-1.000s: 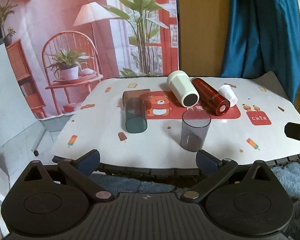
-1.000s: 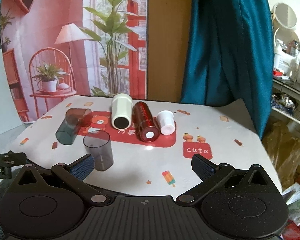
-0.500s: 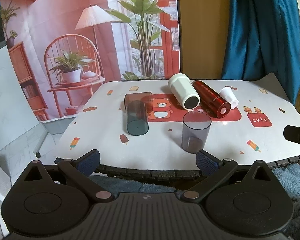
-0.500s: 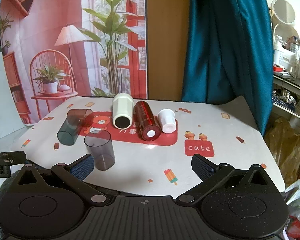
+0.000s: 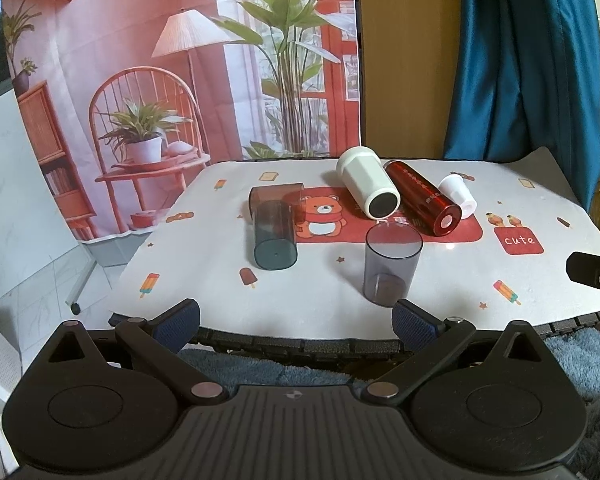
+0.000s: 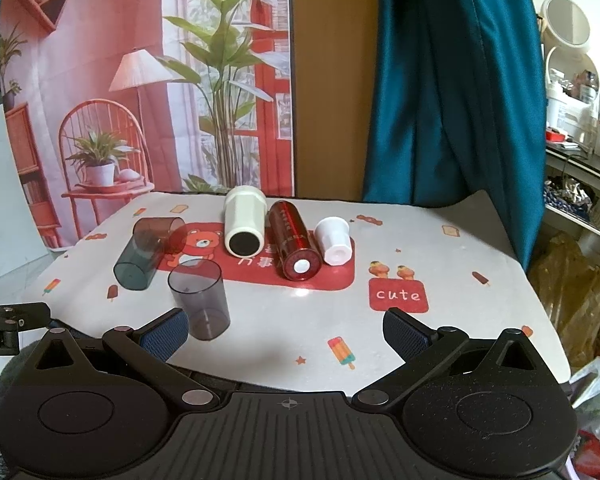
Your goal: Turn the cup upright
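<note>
A grey see-through cup (image 5: 392, 264) (image 6: 199, 298) stands upright near the table's front edge. A dark teal see-through cup (image 5: 274, 236) (image 6: 138, 262) lies on its side, base toward me. A brownish see-through cup (image 5: 278, 196) (image 6: 160, 234) lies on its side behind it. A white cup (image 5: 367, 192) (image 6: 244, 226), a red cup (image 5: 424, 204) (image 6: 294, 244) and a small white cup (image 5: 458, 196) (image 6: 334, 242) also lie on their sides. My left gripper (image 5: 296, 318) and right gripper (image 6: 286, 330) are open and empty, short of the table's front edge.
The table (image 5: 204, 272) (image 6: 440, 340) has a white printed mat with a red panel. A printed backdrop and a teal curtain (image 6: 440, 100) hang behind. A shelf with bottles (image 6: 580, 120) stands at the right. A fluffy rug (image 5: 572, 356) lies below.
Both grippers have drawn back and up a little from the table; the cups look slightly farther. No cup has moved.
</note>
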{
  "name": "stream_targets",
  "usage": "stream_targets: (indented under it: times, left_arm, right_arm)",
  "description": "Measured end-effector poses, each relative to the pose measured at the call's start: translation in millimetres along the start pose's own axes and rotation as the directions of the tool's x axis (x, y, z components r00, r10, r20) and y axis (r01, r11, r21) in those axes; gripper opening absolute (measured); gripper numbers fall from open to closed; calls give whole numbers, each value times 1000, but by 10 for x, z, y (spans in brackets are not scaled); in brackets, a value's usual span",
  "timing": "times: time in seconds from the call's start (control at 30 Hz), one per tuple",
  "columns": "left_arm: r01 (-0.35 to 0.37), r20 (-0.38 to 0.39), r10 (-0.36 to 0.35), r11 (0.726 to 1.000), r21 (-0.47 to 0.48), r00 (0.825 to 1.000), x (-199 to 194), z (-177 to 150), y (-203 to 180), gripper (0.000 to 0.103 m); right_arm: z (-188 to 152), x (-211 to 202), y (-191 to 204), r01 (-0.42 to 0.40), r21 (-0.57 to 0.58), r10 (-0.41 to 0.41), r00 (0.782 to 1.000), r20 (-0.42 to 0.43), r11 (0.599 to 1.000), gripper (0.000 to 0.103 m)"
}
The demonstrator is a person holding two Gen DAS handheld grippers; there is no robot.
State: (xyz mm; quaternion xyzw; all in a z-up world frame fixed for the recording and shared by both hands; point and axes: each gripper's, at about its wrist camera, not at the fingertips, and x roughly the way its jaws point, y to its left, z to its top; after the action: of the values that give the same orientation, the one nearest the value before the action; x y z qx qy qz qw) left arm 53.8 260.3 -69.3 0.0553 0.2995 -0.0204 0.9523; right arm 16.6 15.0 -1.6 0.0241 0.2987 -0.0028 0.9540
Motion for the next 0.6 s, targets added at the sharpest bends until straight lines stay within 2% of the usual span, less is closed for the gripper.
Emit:
stream_targets:
  times: [0.6]
  left_arm:
    - [1, -6, -1, 1000, -2, 1000, 5, -6, 0, 103]
  right_arm:
    - [-10, -4, -2, -1, 1, 1, 1000, -1, 1000, 103]
